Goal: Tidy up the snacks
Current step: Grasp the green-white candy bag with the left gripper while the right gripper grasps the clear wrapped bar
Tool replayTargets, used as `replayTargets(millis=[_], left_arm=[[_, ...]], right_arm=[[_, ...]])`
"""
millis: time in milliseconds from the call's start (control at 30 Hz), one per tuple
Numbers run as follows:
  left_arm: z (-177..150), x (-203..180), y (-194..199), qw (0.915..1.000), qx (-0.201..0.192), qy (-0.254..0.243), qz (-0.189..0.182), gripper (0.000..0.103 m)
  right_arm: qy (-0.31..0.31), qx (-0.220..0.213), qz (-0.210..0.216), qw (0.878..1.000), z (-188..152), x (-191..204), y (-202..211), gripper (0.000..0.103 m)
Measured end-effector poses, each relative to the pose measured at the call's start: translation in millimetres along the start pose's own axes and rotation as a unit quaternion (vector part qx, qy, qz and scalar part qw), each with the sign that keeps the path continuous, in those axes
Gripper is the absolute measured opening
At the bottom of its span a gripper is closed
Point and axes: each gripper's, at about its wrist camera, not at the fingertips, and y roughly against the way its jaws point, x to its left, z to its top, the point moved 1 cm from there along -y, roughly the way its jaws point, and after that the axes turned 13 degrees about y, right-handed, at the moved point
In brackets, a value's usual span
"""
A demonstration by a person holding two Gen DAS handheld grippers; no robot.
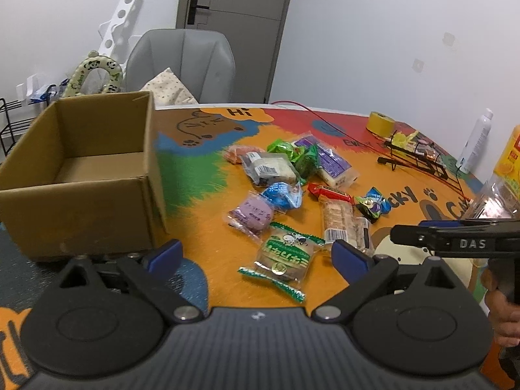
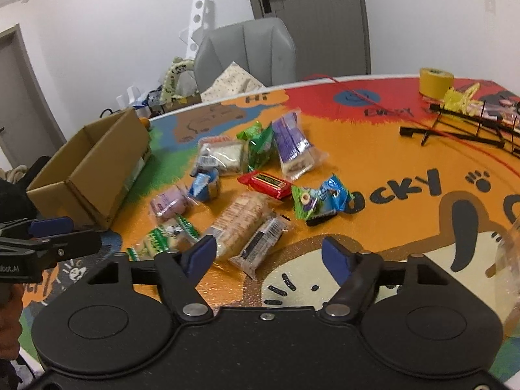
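An open brown cardboard box (image 1: 81, 175) sits empty on a colourful cartoon table mat (image 2: 373, 169). To the box's right lie scattered wrapped snacks. The left gripper (image 1: 256, 253), jaws spread and empty, hovers over a green-and-white clear packet (image 1: 282, 256) nearest the box. The right gripper (image 2: 269, 253), jaws apart and empty, frames a clear packet of beige crackers (image 2: 240, 224). Best to straddle each packet's middle and close gently.
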Motion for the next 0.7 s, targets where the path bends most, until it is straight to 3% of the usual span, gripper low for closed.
replayTargets(millis=[233, 533, 700], left_arm=[[-3, -7, -25, 0.9998, 0.017, -0.014, -0.001, 0.088], [-7, -12, -52, 0.9995, 0.029, -0.015, 0.005, 0.083], [-11, -17, -62, 0.9993, 0.030, -0.015, 0.013, 0.083]], right_arm=[[-0.018, 0.014, 0.011, 1.000, 0, -5, -23, 0.061], [-0.021, 0.023, 0.002, 1.000, 3, -8, -41, 0.060], [-0.024, 0.027, -0.007, 0.999, 0, -10, -47, 0.045]])
